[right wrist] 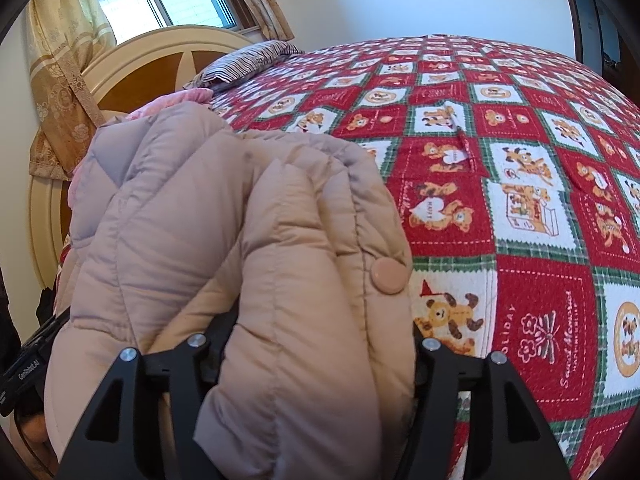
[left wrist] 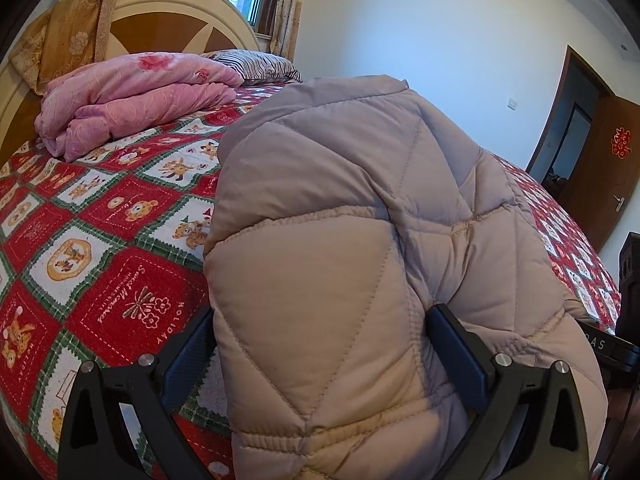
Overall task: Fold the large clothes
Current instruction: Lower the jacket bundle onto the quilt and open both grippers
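Left gripper (left wrist: pixel 320 364) and right gripper (right wrist: pixel 316 364) each clamp a thick bunch of the padded jacket (left wrist: pixel 360 220), held over the bed (right wrist: pixel 520 160) edge; judged mid-fold, flattening remains; beyond the jacket lies a pink quilt (left wrist: pixel 132 96)

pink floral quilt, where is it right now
In the left wrist view, the folded pink floral quilt lies upper left on the bear-patterned bedspread, by the headboard, beside the striped pillow.
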{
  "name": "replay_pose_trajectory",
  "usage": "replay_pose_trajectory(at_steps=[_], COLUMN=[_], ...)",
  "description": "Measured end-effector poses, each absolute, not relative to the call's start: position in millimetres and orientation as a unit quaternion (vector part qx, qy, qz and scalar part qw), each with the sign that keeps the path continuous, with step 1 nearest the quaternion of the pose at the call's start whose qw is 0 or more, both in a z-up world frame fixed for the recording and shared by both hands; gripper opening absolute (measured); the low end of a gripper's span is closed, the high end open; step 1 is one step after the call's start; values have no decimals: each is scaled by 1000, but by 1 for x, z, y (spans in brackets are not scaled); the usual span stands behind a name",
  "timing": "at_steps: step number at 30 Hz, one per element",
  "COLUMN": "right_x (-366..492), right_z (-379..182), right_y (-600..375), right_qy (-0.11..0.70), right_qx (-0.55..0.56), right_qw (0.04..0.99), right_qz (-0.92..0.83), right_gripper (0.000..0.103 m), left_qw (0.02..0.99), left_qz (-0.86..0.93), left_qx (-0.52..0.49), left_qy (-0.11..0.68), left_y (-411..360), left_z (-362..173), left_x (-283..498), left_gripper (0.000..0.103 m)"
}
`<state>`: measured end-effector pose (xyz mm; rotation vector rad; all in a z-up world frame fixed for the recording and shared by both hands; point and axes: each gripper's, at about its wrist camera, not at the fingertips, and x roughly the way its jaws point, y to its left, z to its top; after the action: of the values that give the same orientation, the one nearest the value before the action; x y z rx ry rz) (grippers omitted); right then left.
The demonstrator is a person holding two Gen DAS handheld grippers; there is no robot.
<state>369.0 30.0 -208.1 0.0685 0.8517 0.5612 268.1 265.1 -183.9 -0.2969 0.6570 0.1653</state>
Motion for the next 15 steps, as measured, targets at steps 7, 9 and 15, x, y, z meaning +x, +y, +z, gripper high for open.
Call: replay_pose_trajectory(at_steps=[7, 9, 15], right_x=[360, 349, 281], right_z=[-189, -174, -112], right_y=[29, 23, 1], right_qy=[403, 397, 338], right_qx=[12, 14, 14], right_qw=[881, 884, 910], right_qz=[247, 245, 240], right_gripper=[65, 67, 76], left_qw=[937, 943, 961], left_qz=[125, 130, 131], left_qx=[-105, -100, -85], left_qy=[308, 290, 228], left_y=[256, 252, 228], left_z=[-143, -121, -59], left_x=[239, 218, 146], left_gripper=[102, 102, 102])
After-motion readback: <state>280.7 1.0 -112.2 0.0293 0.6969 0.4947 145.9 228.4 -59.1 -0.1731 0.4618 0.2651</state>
